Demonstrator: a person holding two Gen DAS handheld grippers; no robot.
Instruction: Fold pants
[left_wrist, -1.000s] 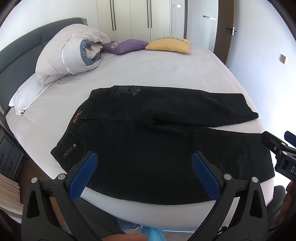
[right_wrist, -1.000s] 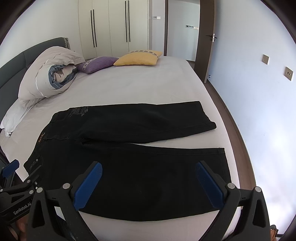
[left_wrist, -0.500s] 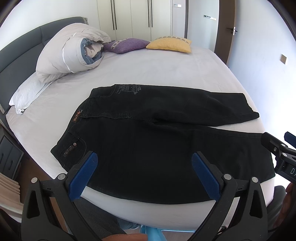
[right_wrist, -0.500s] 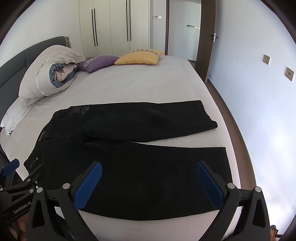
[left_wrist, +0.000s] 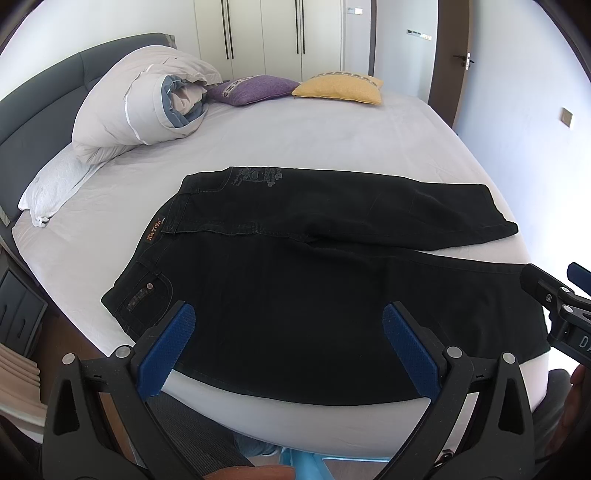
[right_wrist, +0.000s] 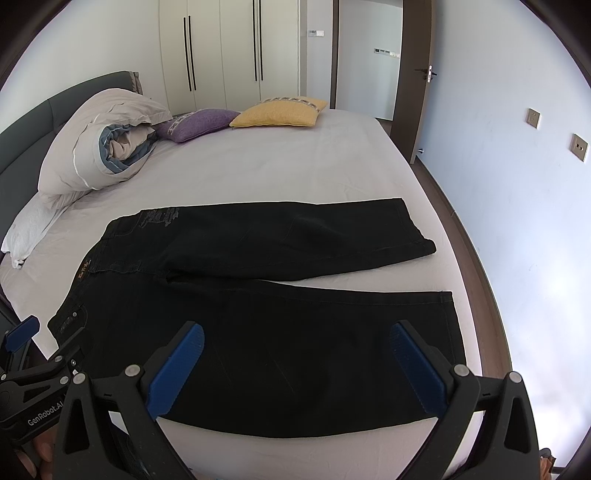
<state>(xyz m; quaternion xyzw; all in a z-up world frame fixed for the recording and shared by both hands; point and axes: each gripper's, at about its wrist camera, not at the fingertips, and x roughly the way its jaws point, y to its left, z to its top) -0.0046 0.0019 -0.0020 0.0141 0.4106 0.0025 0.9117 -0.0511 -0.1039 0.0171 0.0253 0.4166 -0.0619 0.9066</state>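
Note:
Black pants lie flat on the white bed, waistband to the left, both legs spread apart toward the right; they also show in the right wrist view. My left gripper is open and empty, held above the near edge of the pants near the waist. My right gripper is open and empty, held above the near leg toward its hem. The right gripper also shows at the right edge of the left wrist view. The left gripper shows at the left edge of the right wrist view.
The bed has a rolled duvet, a white pillow, a purple cushion and a yellow cushion at the far side. A grey headboard is on the left. A wall runs on the right.
Both grippers have risen and drawn back very slightly, so the pants sit a little lower in both views. The pants have not moved.

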